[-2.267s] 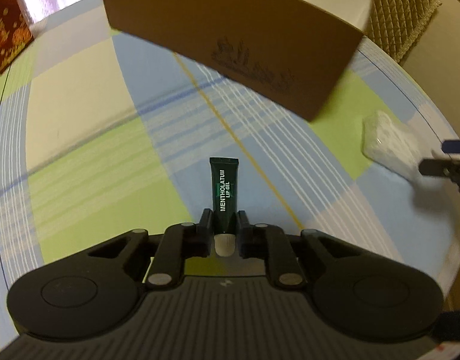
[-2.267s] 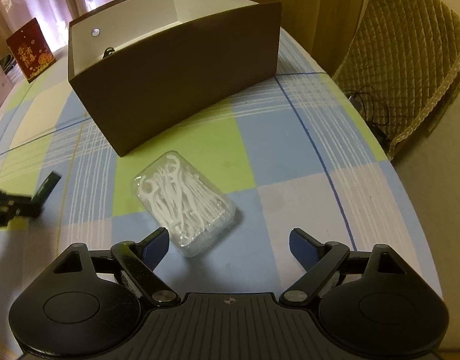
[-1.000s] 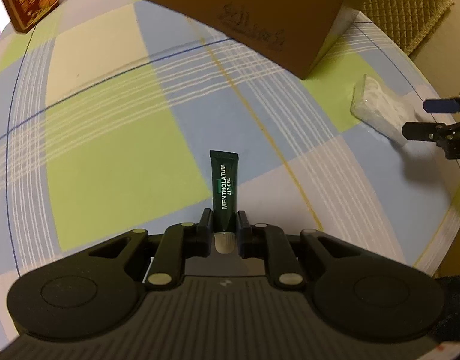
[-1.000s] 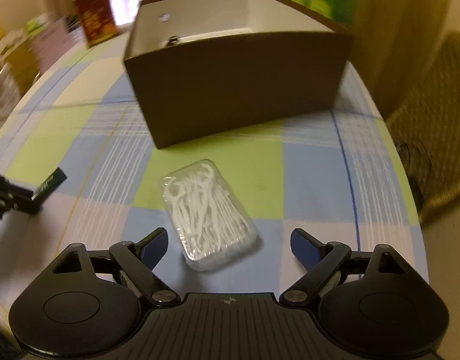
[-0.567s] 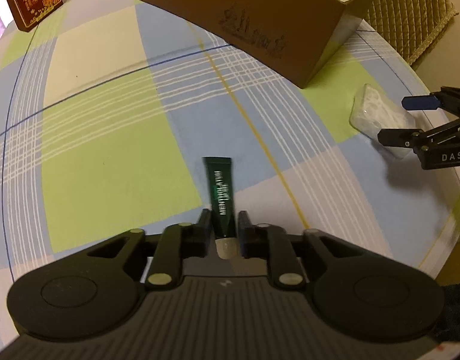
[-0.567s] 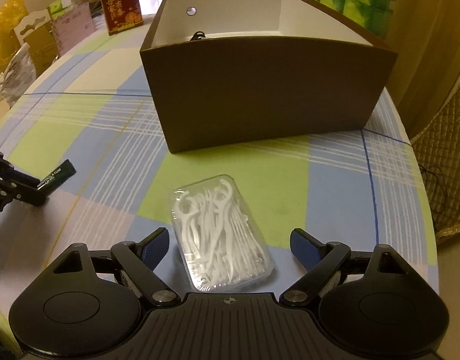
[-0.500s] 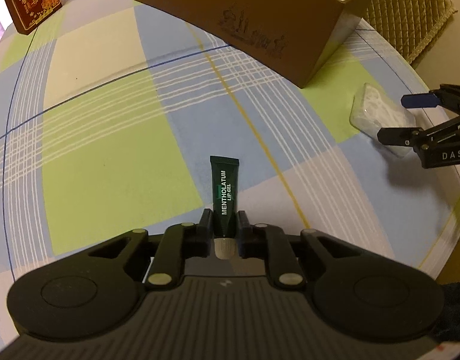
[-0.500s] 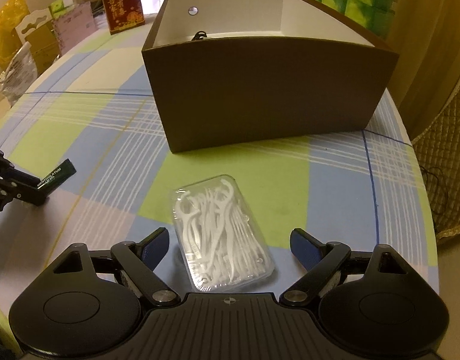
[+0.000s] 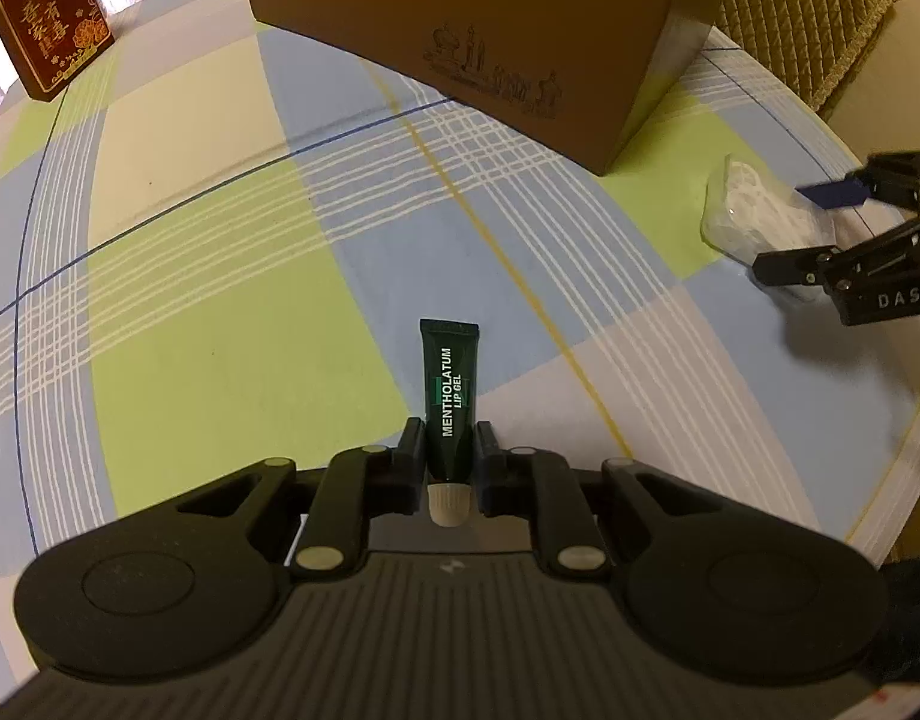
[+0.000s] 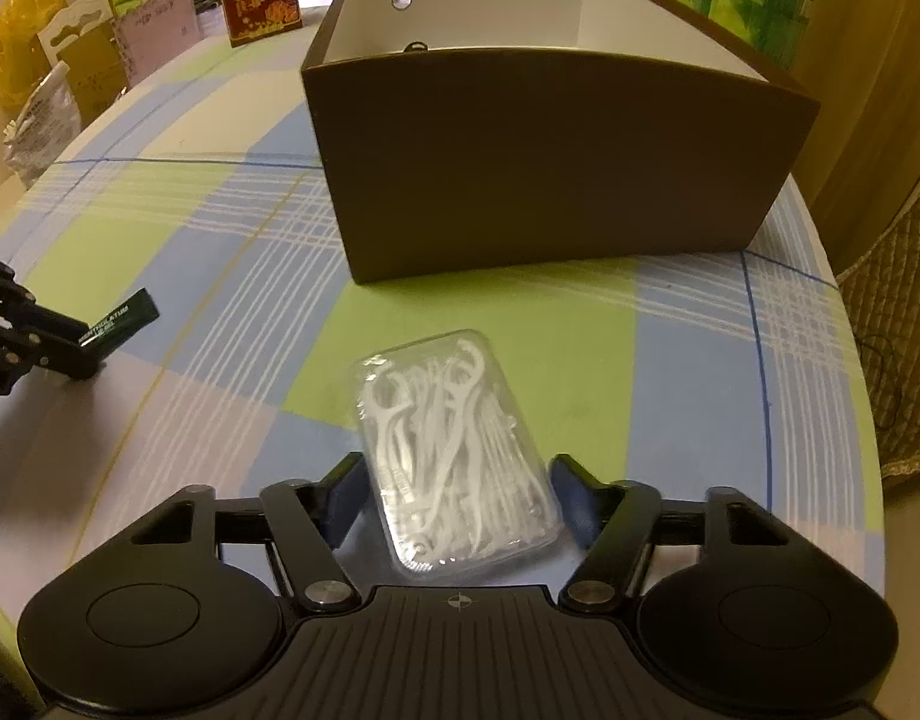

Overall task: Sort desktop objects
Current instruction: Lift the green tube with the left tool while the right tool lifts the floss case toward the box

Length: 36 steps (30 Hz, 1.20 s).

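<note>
Between the closing right gripper (image 10: 454, 495) fingers lies the floss-pick case (image 10: 454, 456).

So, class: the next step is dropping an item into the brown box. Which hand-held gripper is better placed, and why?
Left. The left hand-held gripper is already shut on the lip gel tube. The right hand-held gripper is closing around the floss pick case, which lies on the tablecloth before the brown box.
</note>
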Motion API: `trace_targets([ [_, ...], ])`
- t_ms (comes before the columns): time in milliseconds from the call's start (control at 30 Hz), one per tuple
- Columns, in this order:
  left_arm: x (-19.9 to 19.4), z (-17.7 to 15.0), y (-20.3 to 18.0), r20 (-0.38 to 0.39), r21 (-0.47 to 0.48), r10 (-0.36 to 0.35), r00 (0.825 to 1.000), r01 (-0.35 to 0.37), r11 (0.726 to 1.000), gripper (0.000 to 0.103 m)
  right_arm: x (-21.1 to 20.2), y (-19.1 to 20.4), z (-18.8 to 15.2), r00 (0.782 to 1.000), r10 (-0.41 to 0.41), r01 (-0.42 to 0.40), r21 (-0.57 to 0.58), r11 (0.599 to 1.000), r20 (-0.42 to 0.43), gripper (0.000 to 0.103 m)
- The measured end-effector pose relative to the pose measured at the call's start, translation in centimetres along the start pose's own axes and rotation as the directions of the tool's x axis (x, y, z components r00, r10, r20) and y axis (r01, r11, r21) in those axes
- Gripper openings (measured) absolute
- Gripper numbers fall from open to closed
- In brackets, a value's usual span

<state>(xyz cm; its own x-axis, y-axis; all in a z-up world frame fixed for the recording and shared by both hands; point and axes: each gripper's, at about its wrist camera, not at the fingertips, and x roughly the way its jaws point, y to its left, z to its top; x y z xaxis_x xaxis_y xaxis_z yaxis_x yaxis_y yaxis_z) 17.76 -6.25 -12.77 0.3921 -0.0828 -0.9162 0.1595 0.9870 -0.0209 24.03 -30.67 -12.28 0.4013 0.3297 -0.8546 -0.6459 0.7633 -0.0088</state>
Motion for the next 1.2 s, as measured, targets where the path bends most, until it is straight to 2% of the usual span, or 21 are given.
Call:
trace_targets([
  [67,0.0,0.0,0.1,0.001,-0.002,-0.002,1.000,0.002,1.000,0.012,-0.1,0.5,-0.1,1.000,-0.009,0.009,0.001,1.000,-0.014,0.056],
  [200,-0.1,0.0,0.1,0.001,0.006,-0.001,1.000,0.001,1.000,0.012,-0.6,1.4,-0.3,0.998,0.008,-0.005,0.050,0.999,-0.066,0.055],
  [333,-0.1,0.1,0.1,-0.001,0.008,-0.002,1.000,0.002,1.000,0.012,-1.1,2.0,-0.5,0.999,0.004,-0.001,0.080,0.997,-0.045,0.064],
  [400,-0.1,0.1,0.1,-0.002,0.010,-0.002,1.000,0.002,1.000,0.013,-0.8,2.0,-0.2,0.999,-0.010,0.014,0.087,0.996,-0.042,0.064],
  [500,-0.1,0.2,0.1,0.000,0.012,-0.004,1.000,0.004,1.000,0.013,-0.1,1.9,0.1,0.998,-0.014,0.019,0.106,0.994,-0.053,0.061],
  [533,-0.1,0.2,0.1,0.001,0.012,-0.004,1.000,0.004,1.000,0.013,0.0,2.0,0.1,0.998,-0.015,0.021,0.108,0.994,-0.059,0.055],
  [767,-0.1,0.2,0.1,0.015,0.002,0.007,1.000,-0.007,1.000,0.012,-0.4,2.9,-0.3,0.997,-0.027,0.034,0.105,0.994,-0.070,0.055],
  [1200,-1.2,-0.1,0.2,0.023,-0.010,-0.027,0.999,0.028,1.000,0.012,-2.1,3.6,-0.2,0.999,-0.007,0.011,0.112,0.994,-0.041,0.054],
])
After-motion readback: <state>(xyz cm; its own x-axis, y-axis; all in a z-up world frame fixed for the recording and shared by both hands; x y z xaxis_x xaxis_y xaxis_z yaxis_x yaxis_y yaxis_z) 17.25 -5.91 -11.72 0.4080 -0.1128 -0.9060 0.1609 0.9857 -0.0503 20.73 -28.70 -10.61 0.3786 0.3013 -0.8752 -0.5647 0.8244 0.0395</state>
